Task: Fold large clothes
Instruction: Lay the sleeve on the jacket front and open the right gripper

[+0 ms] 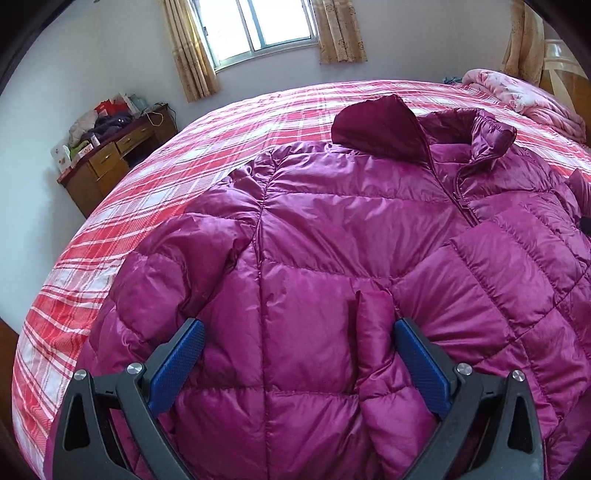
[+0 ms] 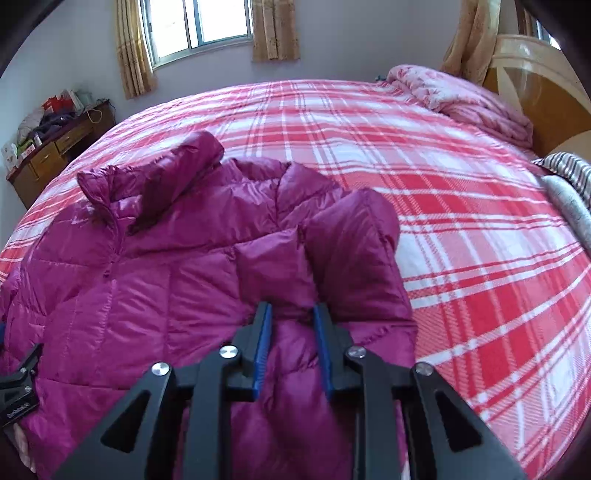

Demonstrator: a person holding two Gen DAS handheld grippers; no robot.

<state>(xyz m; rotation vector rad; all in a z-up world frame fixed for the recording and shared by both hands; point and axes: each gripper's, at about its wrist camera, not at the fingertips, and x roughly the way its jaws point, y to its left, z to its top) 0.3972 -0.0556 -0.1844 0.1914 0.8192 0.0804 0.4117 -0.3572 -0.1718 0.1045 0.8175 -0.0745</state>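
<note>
A magenta puffer jacket [image 1: 332, 221] lies front up and zipped on the red plaid bed [image 1: 221, 129], collar toward the window. My left gripper [image 1: 299, 332] hangs open low over its chest, jaws wide apart. A sleeve cuff [image 1: 373, 332] lies between them beside the right finger [image 1: 421, 354], and neither pad presses it. In the right wrist view the jacket [image 2: 147, 277] fills the left half. My right gripper [image 2: 291, 314] has narrow jaws closed on a bunched fold of the sleeve [image 2: 351, 240], which is laid over the jacket's side. The left gripper's body [image 2: 18, 384] shows at the left edge.
A rolled pink quilt [image 2: 461, 92] lies by the wooden headboard [image 2: 535, 74], with a striped cloth [image 2: 569, 173] at the bed's right edge. A cluttered wooden desk [image 1: 110, 158] stands against the wall on the left, under a curtained window [image 1: 258, 26]. Bare plaid bedspread [image 2: 461, 221] lies right of the jacket.
</note>
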